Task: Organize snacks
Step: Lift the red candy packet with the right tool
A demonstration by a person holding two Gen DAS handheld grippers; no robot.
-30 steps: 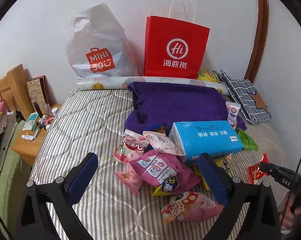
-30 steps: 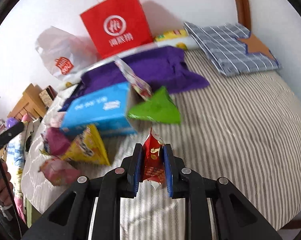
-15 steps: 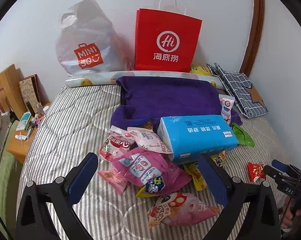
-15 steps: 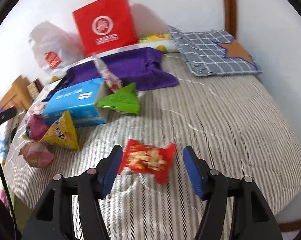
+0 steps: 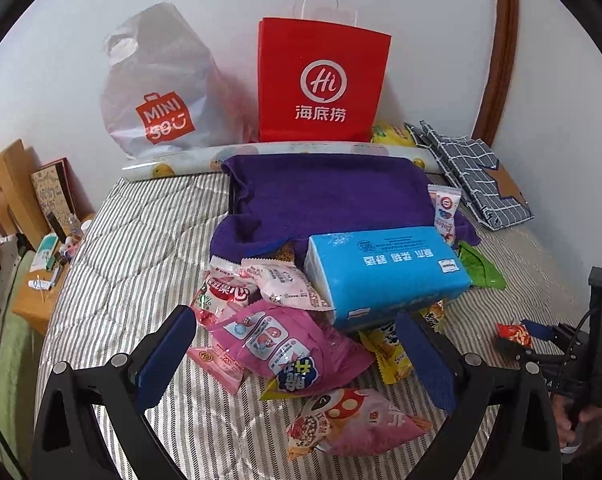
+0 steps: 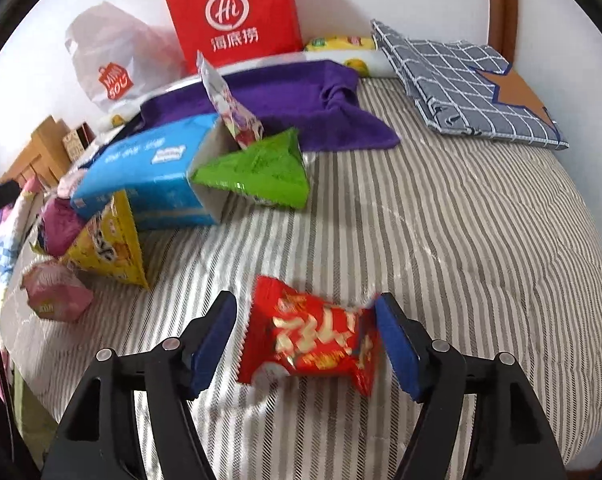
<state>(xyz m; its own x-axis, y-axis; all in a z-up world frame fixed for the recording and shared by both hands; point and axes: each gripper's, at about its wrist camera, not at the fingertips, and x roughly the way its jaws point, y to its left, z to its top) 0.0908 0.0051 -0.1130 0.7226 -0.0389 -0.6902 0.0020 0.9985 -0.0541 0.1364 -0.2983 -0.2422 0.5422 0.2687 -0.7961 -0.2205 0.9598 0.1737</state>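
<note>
A small red snack packet (image 6: 313, 340) lies flat on the striped bed (image 6: 461, 220). My right gripper (image 6: 305, 304) straddles it, jaws opening; the packet's right end brushes the right pad, ungripped. In the left wrist view that packet (image 5: 513, 334) sits far right by the right gripper (image 5: 541, 332). My left gripper (image 5: 295, 320) hovers open over a heap of pink snack bags (image 5: 277, 344), with nothing held. A blue tissue pack (image 5: 385, 272) rests on the heap, with a green packet (image 6: 257, 172) and a yellow packet (image 6: 109, 240) beside it.
A purple towel (image 5: 325, 196) lies behind the heap. A red paper bag (image 5: 321, 84) and a white plastic bag (image 5: 157, 92) lean on the wall. A checked cloth (image 6: 469, 84) lies at the back right. A wooden bedside table (image 5: 41, 292) stands left of the bed.
My right gripper went from shut on the red packet to open; the packet dropped flat onto the bed between the jaws. The left gripper stayed open, almost still.
</note>
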